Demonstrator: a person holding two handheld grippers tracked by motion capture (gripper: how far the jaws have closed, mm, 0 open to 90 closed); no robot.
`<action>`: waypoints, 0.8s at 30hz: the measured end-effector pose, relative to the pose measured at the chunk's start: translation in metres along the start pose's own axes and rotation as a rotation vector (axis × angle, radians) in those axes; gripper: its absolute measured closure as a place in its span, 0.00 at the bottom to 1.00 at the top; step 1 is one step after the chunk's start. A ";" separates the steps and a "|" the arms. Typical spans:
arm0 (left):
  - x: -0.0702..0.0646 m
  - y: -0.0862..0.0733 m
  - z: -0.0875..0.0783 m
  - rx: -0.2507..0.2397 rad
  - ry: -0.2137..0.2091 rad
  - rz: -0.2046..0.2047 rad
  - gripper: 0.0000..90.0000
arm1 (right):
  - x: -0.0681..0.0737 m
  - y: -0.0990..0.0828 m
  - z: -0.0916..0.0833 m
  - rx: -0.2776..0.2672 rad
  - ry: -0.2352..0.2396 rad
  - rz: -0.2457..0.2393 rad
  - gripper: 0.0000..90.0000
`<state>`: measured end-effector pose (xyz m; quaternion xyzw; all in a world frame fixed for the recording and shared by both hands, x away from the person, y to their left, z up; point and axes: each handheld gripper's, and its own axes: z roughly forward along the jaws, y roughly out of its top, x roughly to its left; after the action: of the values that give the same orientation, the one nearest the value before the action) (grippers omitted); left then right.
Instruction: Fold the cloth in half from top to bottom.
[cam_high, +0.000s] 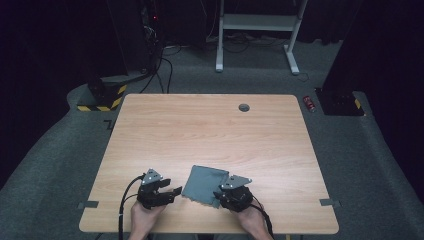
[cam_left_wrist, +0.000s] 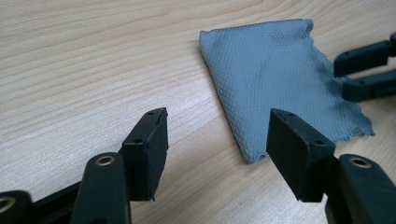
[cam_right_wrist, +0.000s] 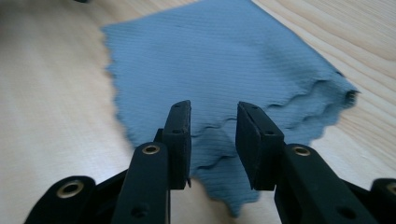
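Note:
A grey-blue folded cloth (cam_high: 202, 182) lies flat near the front edge of the wooden table (cam_high: 200, 125). My left gripper (cam_high: 170, 189) rests just left of the cloth, open, with bare wood between its jaws (cam_left_wrist: 217, 140); the cloth (cam_left_wrist: 275, 79) lies ahead of it and to its right. My right gripper (cam_high: 220, 195) stands at the cloth's near right corner. In the right gripper view its jaws (cam_right_wrist: 212, 140) straddle the wavy edge of the cloth (cam_right_wrist: 219, 60) with a gap between them and do not press on it. The right gripper's tips (cam_left_wrist: 343, 74) also reach over the cloth's far side in the left gripper view.
A round cable hole (cam_high: 244, 107) sits in the table's far edge. Small tape marks (cam_high: 88, 204) (cam_high: 329, 202) lie on the floor by the front corners. On the floor beyond are a red can (cam_high: 310, 103), a white desk frame (cam_high: 260, 25) and cables.

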<state>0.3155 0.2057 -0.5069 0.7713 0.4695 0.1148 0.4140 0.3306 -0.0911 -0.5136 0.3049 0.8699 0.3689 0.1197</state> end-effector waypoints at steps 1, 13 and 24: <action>0.000 0.000 0.001 0.000 -0.002 -0.004 0.43 | -0.004 0.000 0.001 -0.002 -0.025 0.012 0.73; -0.004 0.001 0.011 0.013 0.004 0.002 0.43 | -0.030 0.012 0.014 0.016 -0.104 0.121 0.72; -0.008 0.006 0.017 0.014 -0.008 0.018 0.43 | -0.028 0.023 0.017 0.035 -0.140 0.045 0.97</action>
<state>0.3249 0.1884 -0.5115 0.7788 0.4618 0.1119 0.4094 0.3698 -0.0861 -0.5098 0.3514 0.8587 0.3339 0.1663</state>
